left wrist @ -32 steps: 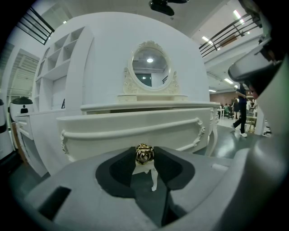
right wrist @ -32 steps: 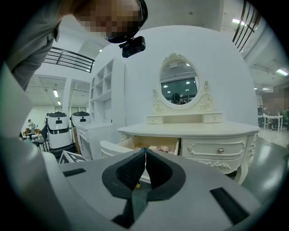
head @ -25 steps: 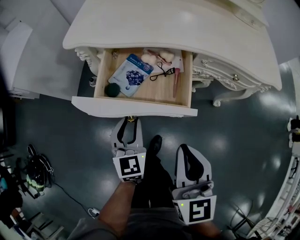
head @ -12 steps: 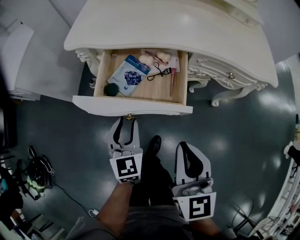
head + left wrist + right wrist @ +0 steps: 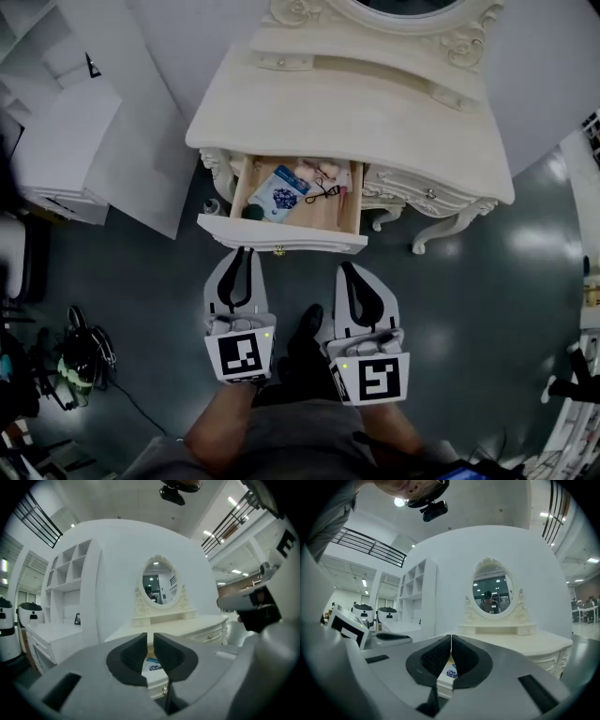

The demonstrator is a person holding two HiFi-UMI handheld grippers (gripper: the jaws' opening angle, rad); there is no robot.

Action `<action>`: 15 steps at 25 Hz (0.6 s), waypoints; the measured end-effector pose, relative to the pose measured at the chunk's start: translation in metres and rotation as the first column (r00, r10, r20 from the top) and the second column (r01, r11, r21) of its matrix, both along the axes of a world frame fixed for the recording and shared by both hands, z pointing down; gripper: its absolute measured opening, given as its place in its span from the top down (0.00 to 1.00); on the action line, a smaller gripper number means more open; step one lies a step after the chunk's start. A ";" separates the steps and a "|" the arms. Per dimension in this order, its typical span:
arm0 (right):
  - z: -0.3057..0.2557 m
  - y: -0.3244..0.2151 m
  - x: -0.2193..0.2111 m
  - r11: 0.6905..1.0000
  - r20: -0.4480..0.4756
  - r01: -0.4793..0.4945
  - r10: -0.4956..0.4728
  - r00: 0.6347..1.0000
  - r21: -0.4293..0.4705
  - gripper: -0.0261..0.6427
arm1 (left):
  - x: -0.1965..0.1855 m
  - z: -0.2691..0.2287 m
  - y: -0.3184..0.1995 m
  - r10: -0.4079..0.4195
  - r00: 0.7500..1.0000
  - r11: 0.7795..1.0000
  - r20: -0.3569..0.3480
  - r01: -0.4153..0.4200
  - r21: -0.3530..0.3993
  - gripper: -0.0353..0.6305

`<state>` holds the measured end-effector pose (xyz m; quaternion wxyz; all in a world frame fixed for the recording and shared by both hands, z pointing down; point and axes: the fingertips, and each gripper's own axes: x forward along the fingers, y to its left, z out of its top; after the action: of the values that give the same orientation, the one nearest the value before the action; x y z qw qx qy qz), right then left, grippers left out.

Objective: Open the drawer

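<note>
The cream dressing table's drawer [image 5: 330, 217] stands pulled out, with a blue sachet [image 5: 278, 192], an eyelash curler [image 5: 322, 193] and a dark round thing [image 5: 251, 213] in it. Its front panel [image 5: 281, 235] carries a small brass knob [image 5: 278, 250]. My left gripper [image 5: 242, 253] hangs just in front of that panel, left of the knob. Its jaws have just been closing, and a narrow gap with nothing in it remains [image 5: 150, 639]. My right gripper [image 5: 345, 270] is shut and empty [image 5: 451, 641], a little short of the drawer's right corner. Both point level at the table.
An oval mirror [image 5: 158, 583] tops the table. More drawers with knobs [image 5: 431, 195] lie to the right of the open one. White shelving [image 5: 56, 159] stands at the left, cables and gear [image 5: 80, 361] lie on the dark floor, and the person's shoe [image 5: 307, 323] shows between the grippers.
Both grippers have risen and the table now looks farther away. The left gripper, which was at the drawer's knob, has come off it and its jaws have narrowed. The drawer stays out.
</note>
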<state>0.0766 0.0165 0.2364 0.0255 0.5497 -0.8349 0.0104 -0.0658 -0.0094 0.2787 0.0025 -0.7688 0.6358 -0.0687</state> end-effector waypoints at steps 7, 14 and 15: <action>-0.066 0.025 -0.023 0.996 -0.006 0.037 -0.037 0.999 0.077 0.94 | -0.003 -0.099 0.053 0.023 0.999 0.996 0.045 -0.027 0.089 0.92; -0.094 0.053 -0.039 0.988 -0.025 0.079 -0.077 0.997 0.130 0.94 | -0.011 -0.138 0.083 0.008 0.999 0.988 0.046 -0.015 0.153 0.92; -0.096 0.056 -0.040 0.988 -0.027 0.083 -0.080 0.996 0.133 0.94 | -0.012 -0.140 0.085 0.008 0.999 0.987 0.042 -0.014 0.157 0.92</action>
<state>0.0364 0.0723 0.1409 -0.0020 0.5157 -0.8551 -0.0529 -0.0780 0.0758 0.1384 0.0767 -0.7681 0.6348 -0.0340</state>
